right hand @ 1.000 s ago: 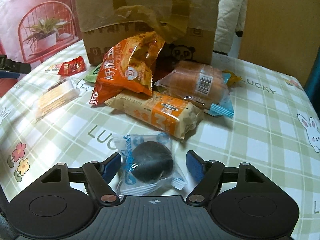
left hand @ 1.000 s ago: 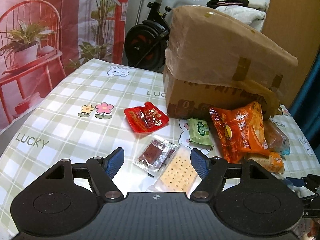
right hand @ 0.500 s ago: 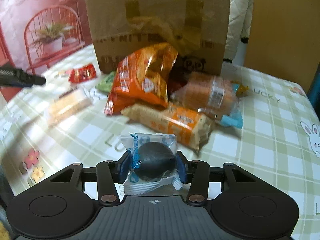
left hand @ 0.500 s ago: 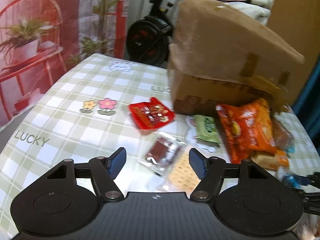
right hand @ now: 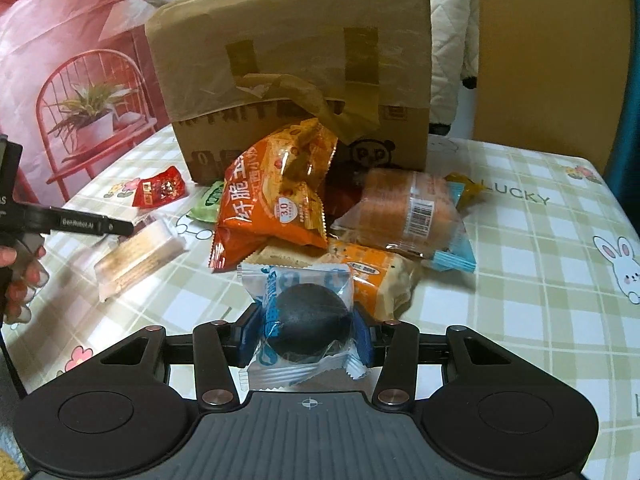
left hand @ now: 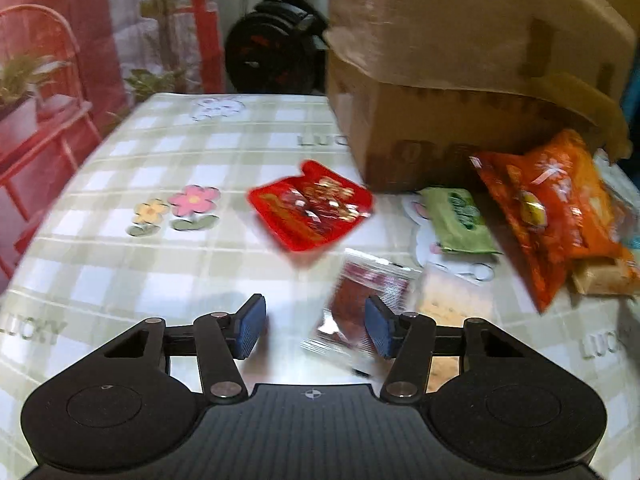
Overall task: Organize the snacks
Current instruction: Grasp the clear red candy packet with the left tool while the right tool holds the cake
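Two grippers are at work over a checked tablecloth strewn with snacks in front of a taped cardboard box. The right gripper is clamped on a clear-and-blue packet holding a dark round cookie; both blue pads press the wrapper's sides, and the packet's lower edge is hidden behind the gripper body. Just beyond it lies the snack pile: an orange chip bag leaning toward the box, a wrapped bread roll with a barcode label, and an orange-labelled cracker pack partly buried under the others, its printing too small to read. Off to the left sit a pale cracker stack, a green packet mostly hidden behind the chip bag, and a red packet. The left gripper appears in its own view, which is badly motion-blurred; its jaws are closing with a moderate gap, and only bare tablecloth lies between them. A clear packet with dark red contents lies just ahead, its right part cut off by the right-hand finger; whether that pad touches it cannot be told through the blur. In the right wrist view one arm of the left gripper pokes in at the left edge, with the person's fingers wrapped below it, cropped by the frame.
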